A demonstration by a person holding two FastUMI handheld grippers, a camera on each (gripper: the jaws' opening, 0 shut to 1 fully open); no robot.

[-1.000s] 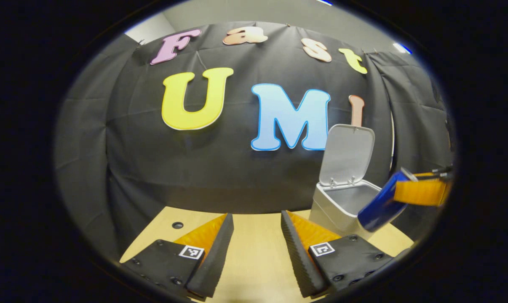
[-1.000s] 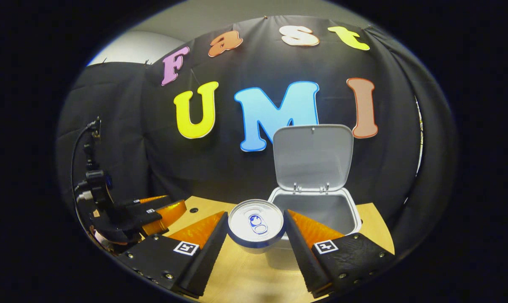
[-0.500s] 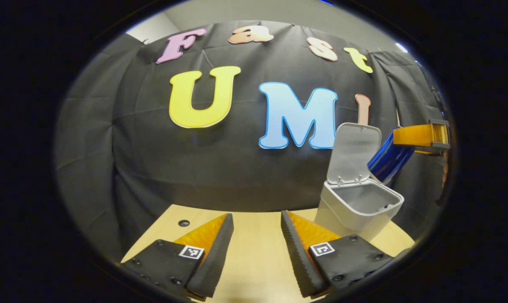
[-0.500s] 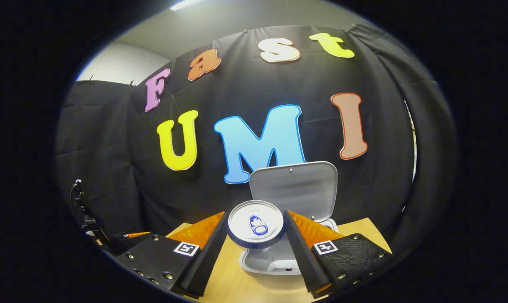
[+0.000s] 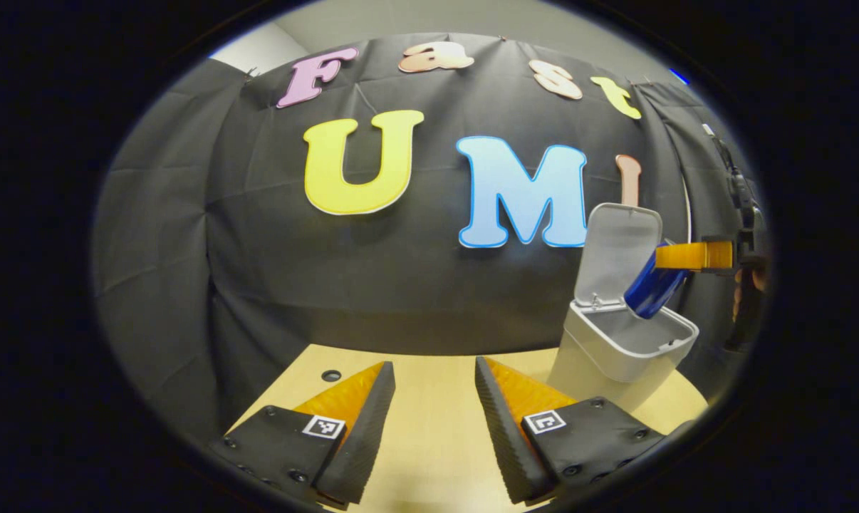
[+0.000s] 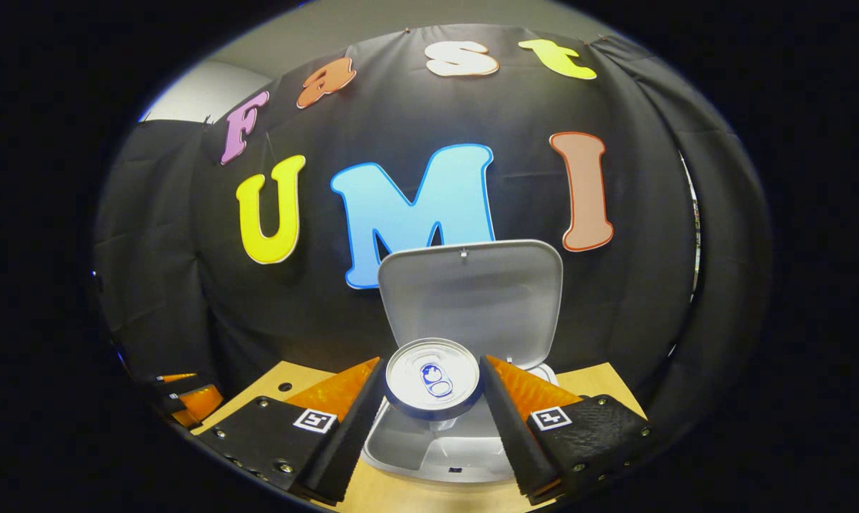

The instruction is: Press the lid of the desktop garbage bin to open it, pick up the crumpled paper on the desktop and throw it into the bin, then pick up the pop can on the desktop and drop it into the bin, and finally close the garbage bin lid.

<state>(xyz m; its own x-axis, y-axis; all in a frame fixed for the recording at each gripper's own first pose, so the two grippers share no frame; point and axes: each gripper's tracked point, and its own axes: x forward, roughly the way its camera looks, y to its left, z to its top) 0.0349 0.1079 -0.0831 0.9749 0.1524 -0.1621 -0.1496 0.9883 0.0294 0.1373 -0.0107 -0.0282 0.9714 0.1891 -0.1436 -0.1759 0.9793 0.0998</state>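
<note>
The white garbage bin (image 5: 618,349) stands on the wooden desktop with its lid (image 5: 617,253) upright. In the right gripper view the bin (image 6: 444,449) lies just below and ahead, its lid (image 6: 470,292) raised behind. The right gripper (image 6: 433,399) is shut on the blue pop can (image 6: 433,377), whose silver top faces the camera. In the left gripper view the pop can (image 5: 654,288) hangs tilted over the bin's mouth, held by the right gripper (image 5: 689,256). The left gripper (image 5: 433,420) is open above the desktop with nothing between its fingers.
The wooden desktop (image 5: 429,399) has a small round hole (image 5: 330,375) near its far left. The black cloth wall stands close behind the bin. The left gripper (image 6: 187,399) lies low at the left in the right gripper view.
The right gripper has carried the pop can forward and down, from above the bin's lid to just over its open mouth. The left gripper has stayed open and shifted slightly.
</note>
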